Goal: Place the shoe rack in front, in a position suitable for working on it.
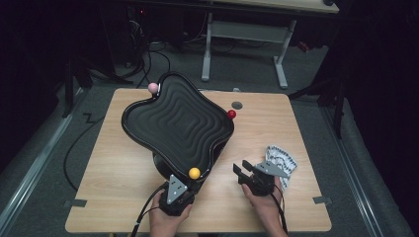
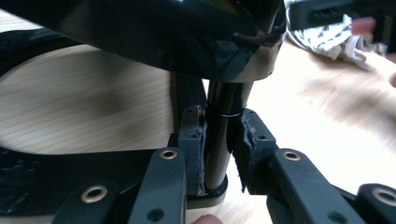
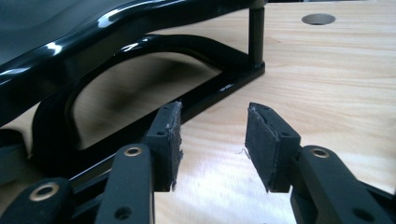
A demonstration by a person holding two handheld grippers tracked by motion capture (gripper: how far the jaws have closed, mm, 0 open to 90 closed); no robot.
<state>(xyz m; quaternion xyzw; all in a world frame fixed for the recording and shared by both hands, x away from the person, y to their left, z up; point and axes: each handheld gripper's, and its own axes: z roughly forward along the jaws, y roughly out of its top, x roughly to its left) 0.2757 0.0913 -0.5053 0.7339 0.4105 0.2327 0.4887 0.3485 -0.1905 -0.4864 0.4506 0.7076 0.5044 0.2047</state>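
A black wavy tray (image 1: 175, 121) stands tilted on a black stand in the middle of the table. Small balls cap its corners: pink (image 1: 153, 88) at the back, red (image 1: 231, 114) at the right, yellow (image 1: 194, 173) at the front. My left gripper (image 1: 191, 184) sits just under the yellow ball. In the left gripper view it (image 2: 220, 126) is shut on the stand's thin upright post (image 2: 224, 100) below the tray's underside (image 2: 163, 32). My right gripper (image 1: 241, 168) is open to the right of the tray. Its pads (image 3: 214, 123) hold nothing and point at the stand's curved base (image 3: 187, 51).
A crumpled white patterned cloth (image 1: 281, 160) lies beside the right hand, also seen far off in the left gripper view (image 2: 336, 37). The wooden table (image 1: 118, 173) has a round grey hole (image 1: 237, 104) behind the red ball. Another desk's legs stand beyond on the floor.
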